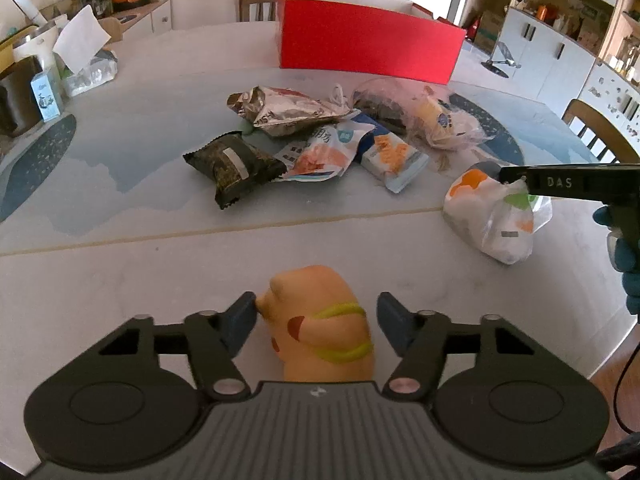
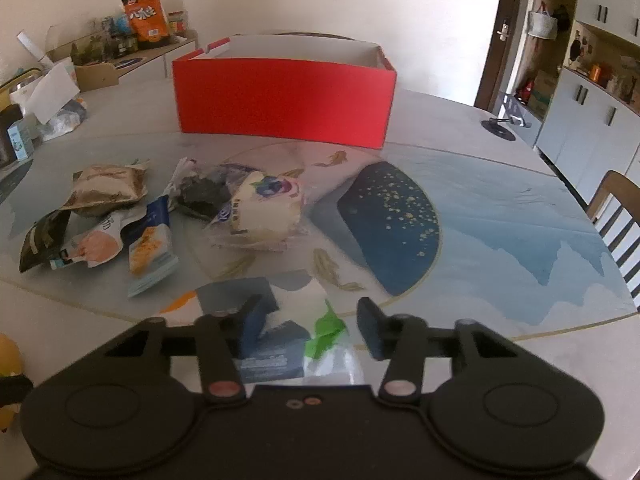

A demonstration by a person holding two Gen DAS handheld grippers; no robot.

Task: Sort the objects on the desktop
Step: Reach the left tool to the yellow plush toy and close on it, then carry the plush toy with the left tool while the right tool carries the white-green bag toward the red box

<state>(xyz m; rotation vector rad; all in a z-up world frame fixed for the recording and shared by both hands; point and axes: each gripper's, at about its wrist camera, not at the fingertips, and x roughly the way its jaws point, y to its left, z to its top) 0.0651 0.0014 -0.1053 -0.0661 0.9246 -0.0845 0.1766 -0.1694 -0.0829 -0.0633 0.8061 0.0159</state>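
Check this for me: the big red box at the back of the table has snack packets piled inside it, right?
Not quite. The red box does stand at the back of the table, but the snack packets lie loose on the table in front of it, not inside. The right wrist view shows this.

A wooden chair (image 1: 256, 4) is standing behind the counter (image 2: 500, 216). An orange snack bag (image 2: 146, 18) is sitting on a sideboard (image 2: 132, 62) by the wall, and white cabinets (image 2: 592, 128) are lining the right side beside a doorway.

Red box (image 2: 280, 100), orange toy (image 1: 320, 320) with yellow-green bands, blue-and-white table (image 2: 500, 220).
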